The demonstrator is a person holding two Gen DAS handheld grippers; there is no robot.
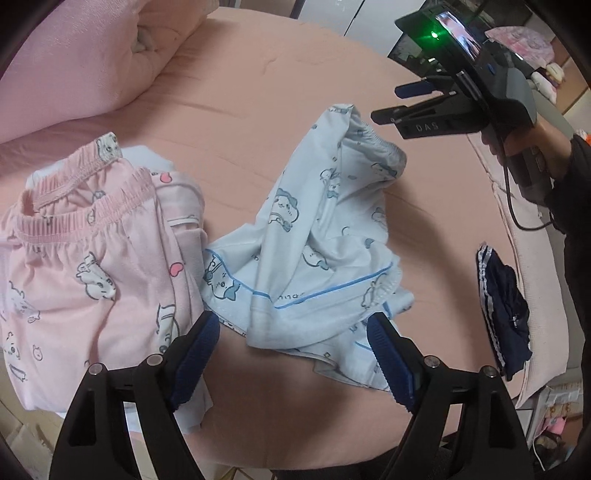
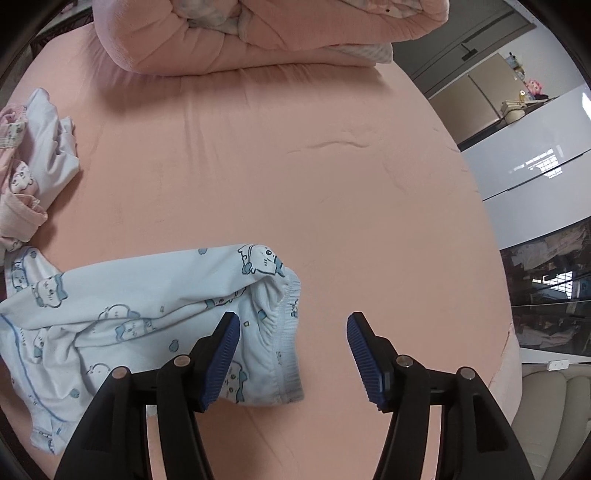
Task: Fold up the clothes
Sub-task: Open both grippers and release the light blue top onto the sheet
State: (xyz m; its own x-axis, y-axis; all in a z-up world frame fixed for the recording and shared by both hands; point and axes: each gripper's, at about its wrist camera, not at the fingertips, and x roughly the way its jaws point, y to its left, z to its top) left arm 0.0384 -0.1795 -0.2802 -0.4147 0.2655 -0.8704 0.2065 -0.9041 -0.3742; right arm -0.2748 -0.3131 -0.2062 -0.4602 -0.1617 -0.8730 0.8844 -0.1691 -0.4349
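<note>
Two grippers: both had their blue ribbed pads spread wide, grasping nothing.
Left gripper (image 1: pixel 291 354): it hovered above the near hem of the light blue cotton pajama shorts with cartoon print (image 1: pixel 317 236).
Right gripper (image 2: pixel 293 354): its fingers stood over the elastic waistband end of the same shorts; its left pad was above the cloth, its right pad above bare sheet.
Blue shorts: crumpled, at the centre of the peach bed sheet (image 1: pixel 258 110).
Pink cotton pajama pieces with cartoon print (image 1: pixel 92 266): piled at 9 o'clock, touching the blue shorts.
Dark navy cloth with white trim (image 1: pixel 506 310): at 3 o'clock, well apart.
Rolled pink quilt (image 2: pixel 258 33): at 12 o'clock in the right wrist view.
</note>
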